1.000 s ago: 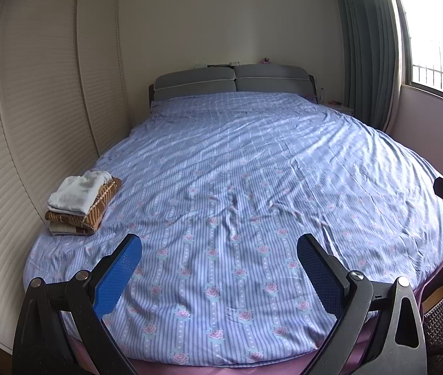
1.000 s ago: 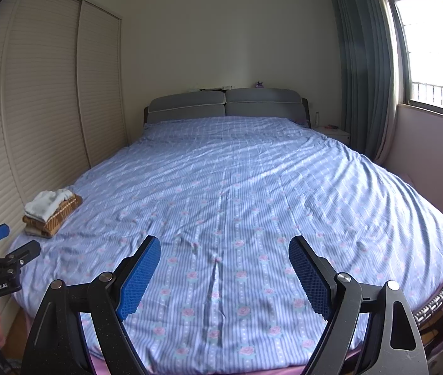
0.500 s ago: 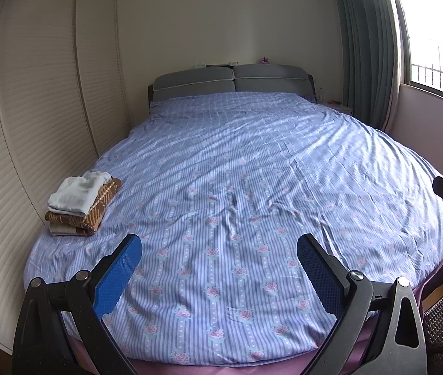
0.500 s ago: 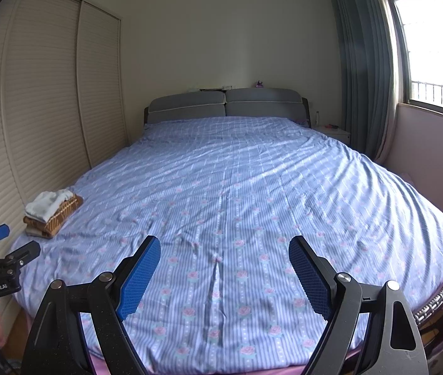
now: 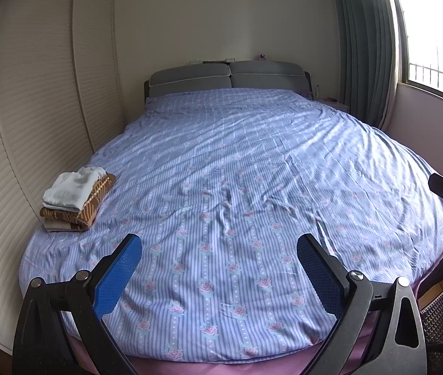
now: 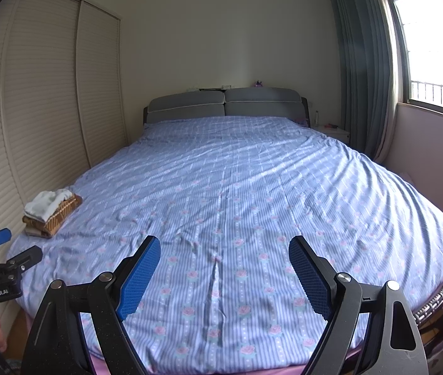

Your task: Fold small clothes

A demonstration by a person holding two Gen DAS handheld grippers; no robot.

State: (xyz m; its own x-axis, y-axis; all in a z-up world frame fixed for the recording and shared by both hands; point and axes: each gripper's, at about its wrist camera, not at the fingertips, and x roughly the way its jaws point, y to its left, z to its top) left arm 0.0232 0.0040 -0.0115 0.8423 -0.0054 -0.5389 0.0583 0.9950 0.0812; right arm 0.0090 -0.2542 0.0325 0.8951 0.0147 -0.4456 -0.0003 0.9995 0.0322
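A small stack of folded clothes (image 5: 76,198), white on top of brown patterned pieces, lies at the near left edge of the bed (image 5: 252,172); it also shows in the right wrist view (image 6: 49,212). My left gripper (image 5: 220,250) is open and empty, held above the foot of the bed. My right gripper (image 6: 224,250) is open and empty, also above the foot of the bed. The left gripper shows at the left edge of the right wrist view (image 6: 5,250). No unfolded garment is visible on the bedspread.
The bed has a blue striped floral cover and a grey headboard (image 5: 227,76). Louvred wardrobe doors (image 5: 33,93) run along the left. A curtain (image 5: 365,47) and window stand at the right. A wicker basket (image 5: 440,309) sits at the bed's right foot.
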